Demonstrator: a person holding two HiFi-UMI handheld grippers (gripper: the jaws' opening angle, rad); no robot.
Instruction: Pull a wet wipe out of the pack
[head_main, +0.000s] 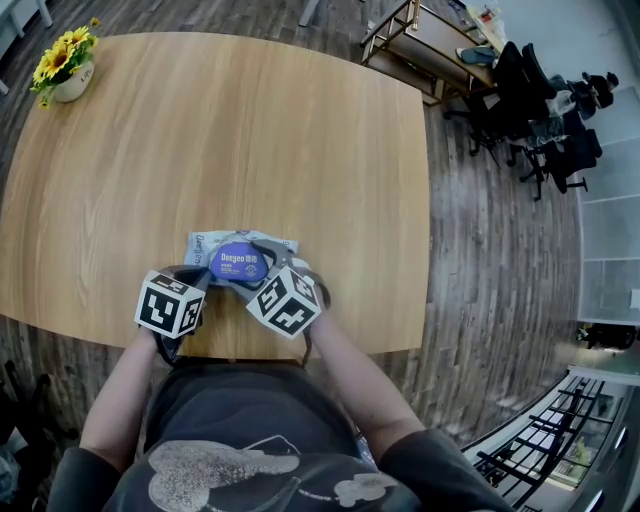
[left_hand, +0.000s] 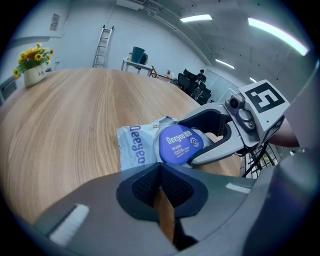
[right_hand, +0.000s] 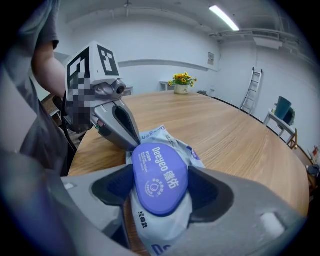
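A pale wet wipe pack (head_main: 203, 244) with a round blue lid (head_main: 240, 263) lies flat on the wooden table (head_main: 250, 130), close to its near edge. My right gripper (right_hand: 160, 189) is open wide and straddles the lid (right_hand: 159, 175), one pad on each side of it and close against its rim. My left gripper (left_hand: 160, 169) is shut, with its tips at the near edge of the lid (left_hand: 180, 145) and nothing visibly between them. In the left gripper view the right gripper (left_hand: 186, 141) reaches across the pack (left_hand: 136, 147) from the right. The lid is closed and no wipe shows.
A small white pot of yellow flowers (head_main: 68, 72) stands at the table's far left corner. The table edge (head_main: 300, 352) runs just behind both grippers. Office chairs (head_main: 545, 110) and a low bench (head_main: 425, 50) stand on the floor at the far right.
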